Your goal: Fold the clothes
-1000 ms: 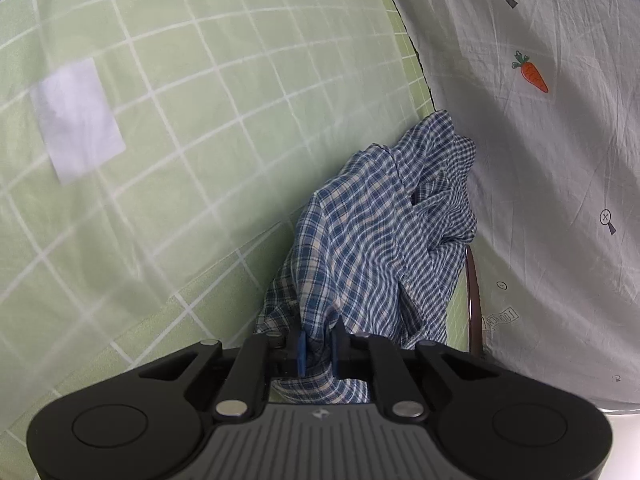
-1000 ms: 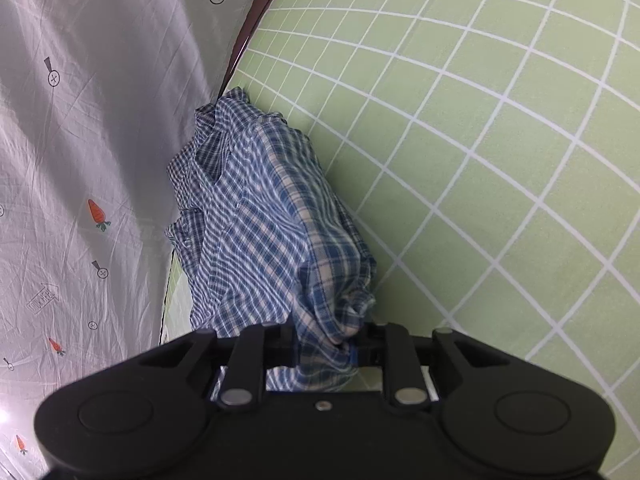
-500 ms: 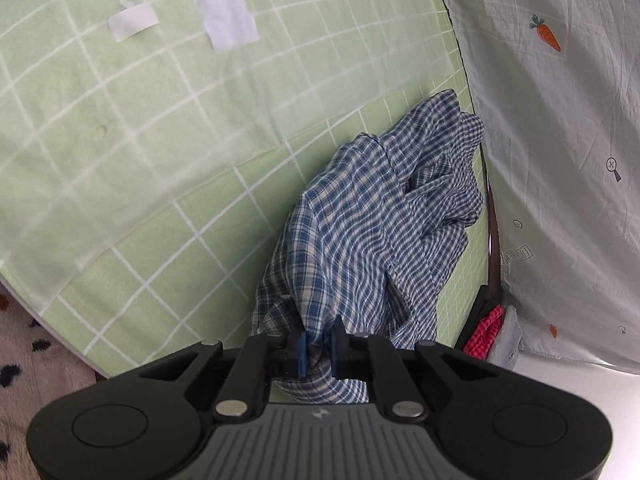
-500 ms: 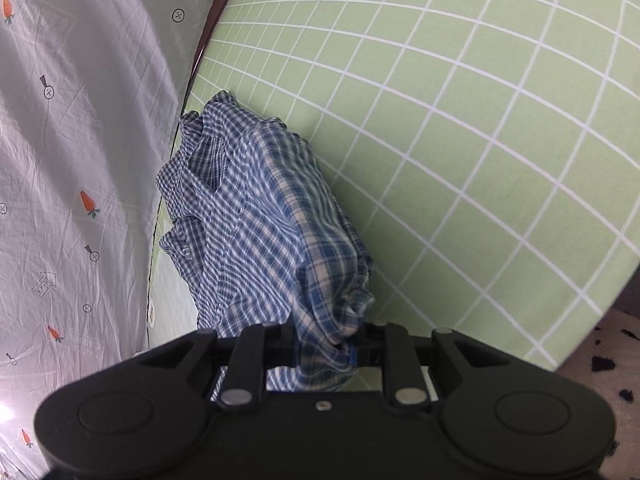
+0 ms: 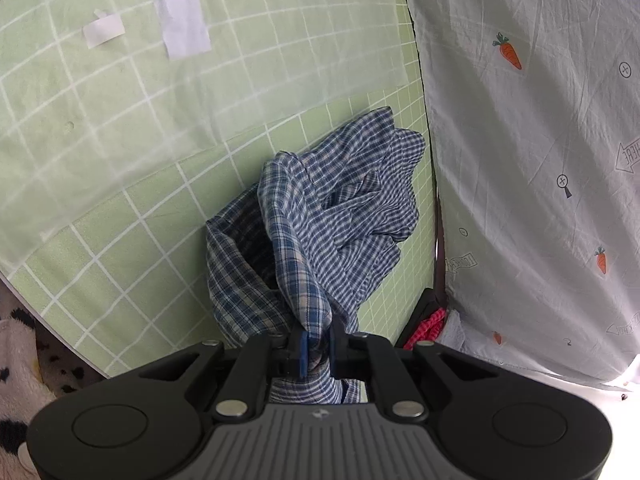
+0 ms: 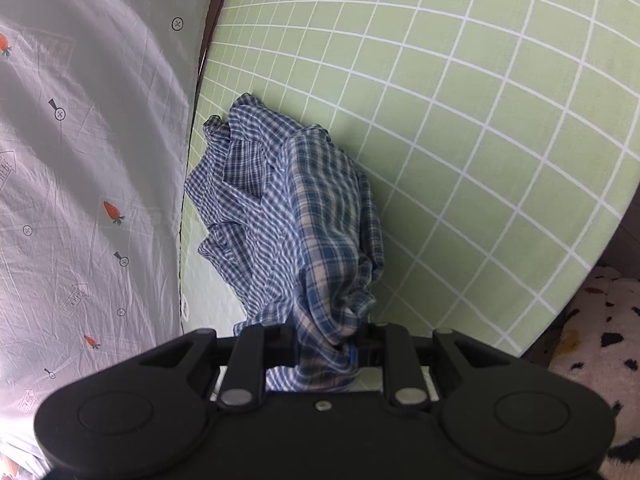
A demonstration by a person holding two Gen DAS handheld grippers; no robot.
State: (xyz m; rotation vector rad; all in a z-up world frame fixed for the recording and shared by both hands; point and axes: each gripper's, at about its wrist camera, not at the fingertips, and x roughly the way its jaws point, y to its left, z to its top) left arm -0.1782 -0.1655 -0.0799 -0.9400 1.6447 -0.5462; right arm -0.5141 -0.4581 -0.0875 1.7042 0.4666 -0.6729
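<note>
Looking along the left wrist view: the left gripper (image 5: 318, 344) pinches a gathered edge of the blue checked shirt (image 5: 328, 220), jaws narrow on the cloth. The shirt trails, crumpled, over the green grid cloth (image 5: 140, 184), beside the carrot-print sheet (image 5: 540, 160).

Right wrist view: the right gripper (image 6: 326, 340) clamps a thicker bunch of the shirt (image 6: 304, 208), which hangs above the green grid cloth (image 6: 460, 140).

A green checked sheet (image 5: 120, 220) meets a carrot-print cloth (image 5: 540, 160); two paper patches (image 5: 182, 24) lie near its far edge.
</note>
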